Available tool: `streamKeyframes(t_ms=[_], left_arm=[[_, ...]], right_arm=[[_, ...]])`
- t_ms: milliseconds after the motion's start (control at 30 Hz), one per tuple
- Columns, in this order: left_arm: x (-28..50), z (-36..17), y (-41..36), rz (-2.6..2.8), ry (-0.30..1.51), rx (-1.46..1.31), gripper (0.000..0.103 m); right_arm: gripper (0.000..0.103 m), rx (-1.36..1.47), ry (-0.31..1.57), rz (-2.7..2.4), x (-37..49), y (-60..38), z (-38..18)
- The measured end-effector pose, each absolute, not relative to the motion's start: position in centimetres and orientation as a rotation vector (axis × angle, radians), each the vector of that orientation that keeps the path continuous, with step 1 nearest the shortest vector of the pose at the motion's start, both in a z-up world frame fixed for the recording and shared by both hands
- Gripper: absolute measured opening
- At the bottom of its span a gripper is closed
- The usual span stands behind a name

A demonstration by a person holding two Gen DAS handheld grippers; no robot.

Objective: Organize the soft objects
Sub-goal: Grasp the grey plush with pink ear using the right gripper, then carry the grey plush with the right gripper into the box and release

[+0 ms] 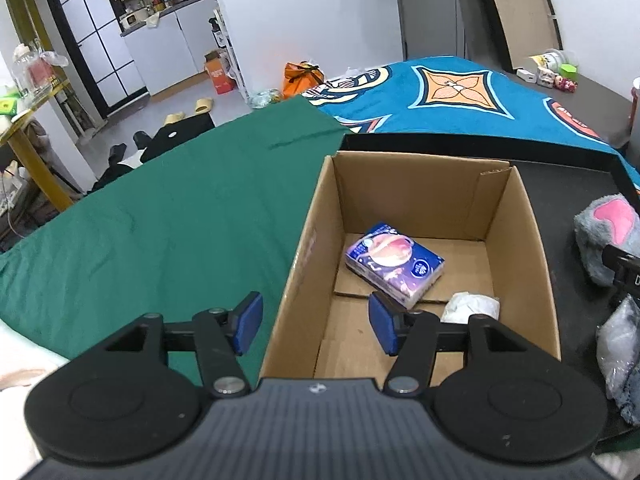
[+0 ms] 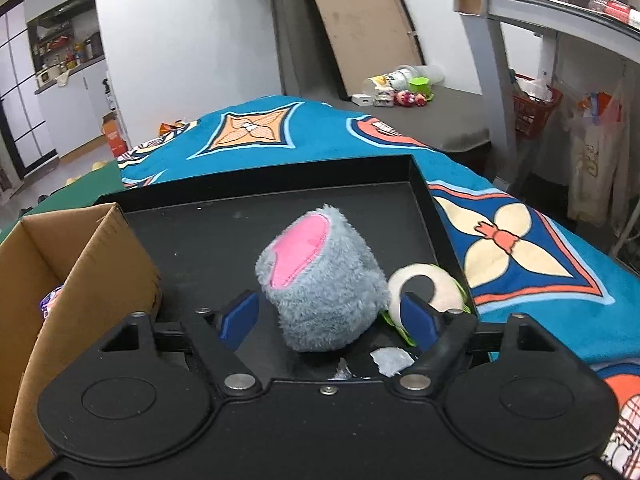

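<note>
Blue pads of the right gripper (image 2: pixel 330 320) are seen nearest the lens, spread wide on either side of the grey plush toy (image 2: pixel 320 276) with the pink patch, without pressing on it; nothing is held. The toy stands on the black tray (image 2: pixel 280 216), a cream ring-shaped soft piece (image 2: pixel 440 284) lies just beside it on the right, and a small pale scrap (image 2: pixel 390 360) is seen in front of it. The cardboard box (image 2: pixel 80 272) stands at the tray's left side. Over that box the left gripper (image 1: pixel 316 324) is held about half open and empty, one pad outside the near wall and one above the box floor. Inside the cardboard box (image 1: pixel 520 216) one blue tissue pack (image 1: pixel 394 264) and one white crumpled item (image 1: pixel 474 306) are counted. Beyond the box wall, a crinkled clear-plastic bundle (image 1: pixel 620 344) can be made out at the frame's right edge; what it contains cannot be told. The tray rests on a bed covered by a blue patterned blanket (image 2: pixel 520 240) and a green sheet (image 1: pixel 160 220). The step in hand is judged to be the pick-up of the plush toy, with two items already boxed. A firm closing on the toy's soft body would be called for next, followed by a lift clear of the box wall and a release inside.
</note>
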State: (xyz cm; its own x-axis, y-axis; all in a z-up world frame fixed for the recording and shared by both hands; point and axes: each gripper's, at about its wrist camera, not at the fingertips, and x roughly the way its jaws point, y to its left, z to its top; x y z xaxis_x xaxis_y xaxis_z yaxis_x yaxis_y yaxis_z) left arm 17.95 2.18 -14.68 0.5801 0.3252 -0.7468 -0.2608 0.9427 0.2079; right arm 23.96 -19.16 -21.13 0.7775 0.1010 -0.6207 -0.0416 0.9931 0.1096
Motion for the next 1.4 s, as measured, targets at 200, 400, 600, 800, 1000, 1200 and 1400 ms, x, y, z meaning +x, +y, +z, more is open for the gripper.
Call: streamKeyframes(t_ms=[200, 400, 600, 800, 1000, 1200, 1400], left_arm=[[18.8, -14.8, 1.7, 0.36, 0.907, 0.116, 0.057], [19.0, -14.9, 1.1, 0.364, 0.916, 0.154, 0.057], [18.9, -14.7, 1.2, 0.376, 0.925, 0.149, 0.057], [18.6, -14.3, 1.3, 0.379, 0.925, 0.148, 0.057], [18.0, -13.9, 1.7, 0.372, 0.923, 0.143, 0.057], [17.6, -13.2, 2.4, 0.366, 0.909, 0.118, 0.057], [16.7, -12.5, 3.3, 0.342, 0.895, 0.074, 0.057]], right_arm=[[0.077, 0.064, 0.663, 0.109, 24.9, -18.7, -21.3], [0.061, 0.116, 0.685, 0.136, 26.4, -19.5, -21.8], [0.05, 0.106, 0.7, 0.162, 25.9, -19.4, -21.1], [0.049, 0.075, 0.673, 0.2, 24.7, -18.9, -19.4], [0.049, 0.038, 0.638, 0.214, 23.7, -18.7, -17.6], [0.049, 0.061, 0.614, 0.231, 22.5, -18.8, -15.7], [0.049, 0.057, 0.569, 0.257, 21.1, -18.3, -13.9]])
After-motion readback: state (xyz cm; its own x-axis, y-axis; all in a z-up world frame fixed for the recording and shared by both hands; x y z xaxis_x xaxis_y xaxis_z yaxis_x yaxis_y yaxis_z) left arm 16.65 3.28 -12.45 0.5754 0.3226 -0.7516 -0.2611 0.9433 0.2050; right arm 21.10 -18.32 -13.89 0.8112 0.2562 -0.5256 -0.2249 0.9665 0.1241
